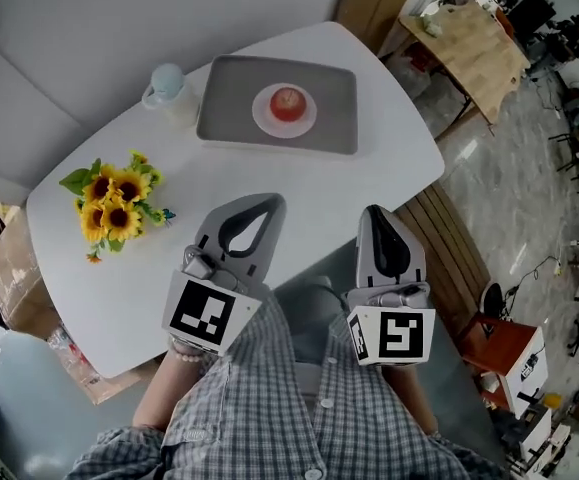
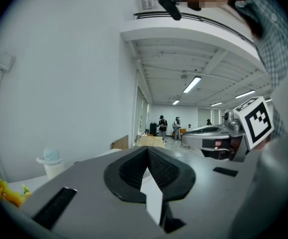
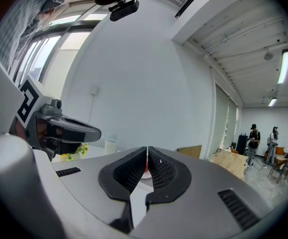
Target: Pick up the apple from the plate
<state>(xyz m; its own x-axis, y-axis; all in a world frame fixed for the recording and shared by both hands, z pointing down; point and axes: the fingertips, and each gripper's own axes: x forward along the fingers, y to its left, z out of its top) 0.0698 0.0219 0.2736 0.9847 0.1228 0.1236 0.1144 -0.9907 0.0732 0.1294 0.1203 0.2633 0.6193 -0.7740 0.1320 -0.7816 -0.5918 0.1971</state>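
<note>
A red apple [image 1: 288, 102] sits on a small white plate [image 1: 267, 124] in the middle of a grey tray [image 1: 331, 118] at the far side of the white table [image 1: 269, 173]. My left gripper [image 1: 266, 205] and right gripper [image 1: 372, 215] hover side by side over the table's near edge, well short of the tray. Both are shut with nothing between their jaws. In the right gripper view a sliver of red apple [image 3: 146, 169] shows past the closed tips of the right gripper [image 3: 147, 149]. The left gripper [image 2: 147, 149] points past the table into the room.
A bunch of sunflowers [image 1: 112, 204] lies on the table's left part. A pale cup [image 1: 166, 85] stands left of the tray. A wooden bench [image 1: 447, 240] runs along the table's right side, and a wooden table [image 1: 472, 40] stands far right. Boxes [image 1: 14, 273] sit at left.
</note>
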